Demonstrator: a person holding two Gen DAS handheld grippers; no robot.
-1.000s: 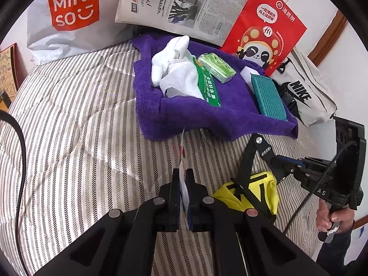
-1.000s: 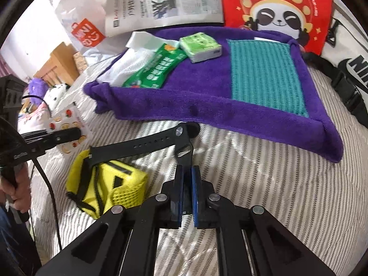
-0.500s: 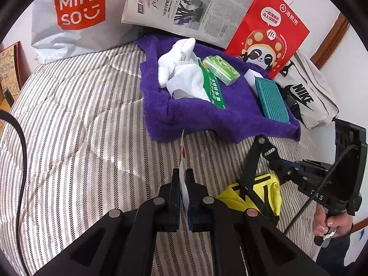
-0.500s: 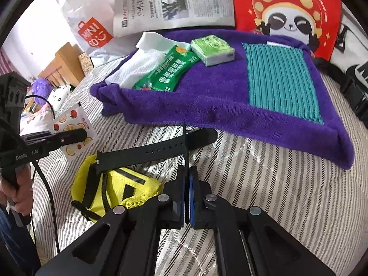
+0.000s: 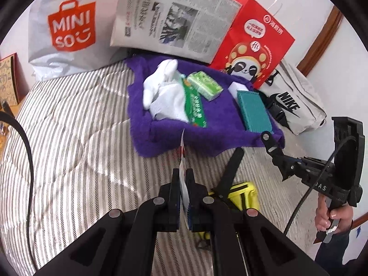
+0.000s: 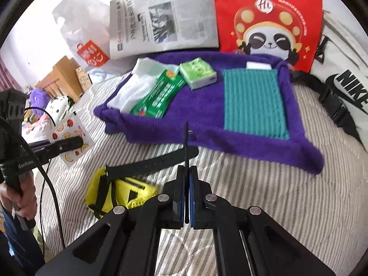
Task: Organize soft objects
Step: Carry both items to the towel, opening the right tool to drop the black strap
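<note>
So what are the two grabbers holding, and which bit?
Left gripper pinches the fruit-print packet by its edge. Right gripper pinches the black strap of the yellow bag.

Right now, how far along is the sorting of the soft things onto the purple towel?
Done, it seems: the white cloth, green packet, tissue pack and teal cloth lie on the purple towel. In hand: the left gripper is shut on a fruit-print sachet, the right gripper on a black strap, both short of the towel. Left: the yellow pouch lies on the striped bedcover.
</note>
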